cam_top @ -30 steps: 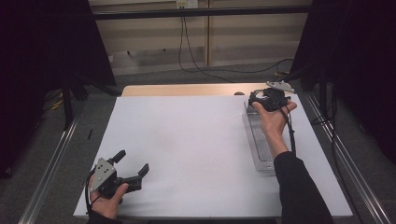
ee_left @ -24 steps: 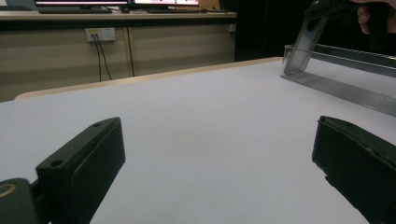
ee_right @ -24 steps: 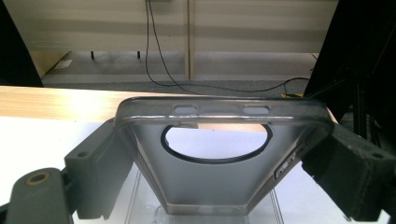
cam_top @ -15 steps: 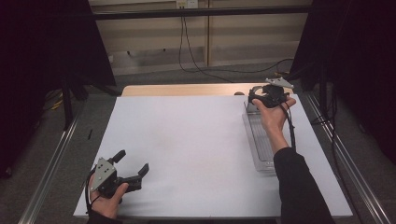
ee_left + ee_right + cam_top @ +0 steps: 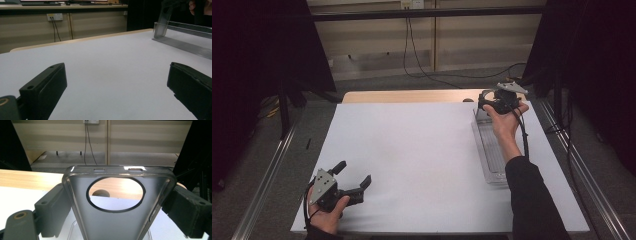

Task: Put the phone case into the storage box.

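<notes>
A clear soft phone case [image 5: 117,220] with a large round camera hole is clamped between the jaws of my right gripper [image 5: 117,207], which is shut on its sides. Seen from above, that right gripper [image 5: 493,104] is held over the far end of a long clear plastic tray [image 5: 493,155] at the table's right side, with the case [image 5: 483,114] hanging down from it. My left gripper [image 5: 354,173] rests on the white table top near its front left corner. It stands open, with nothing between its jaws [image 5: 117,85].
The white table top [image 5: 412,150] spreads between the two grippers. A strip of bare wood [image 5: 412,96] runs along its far edge. The tray [image 5: 185,45] lies lengthwise along the right side. Cables hang down the back wall.
My right gripper has shifted slightly toward the far end of the tray with the case in it. The left gripper has not moved.
</notes>
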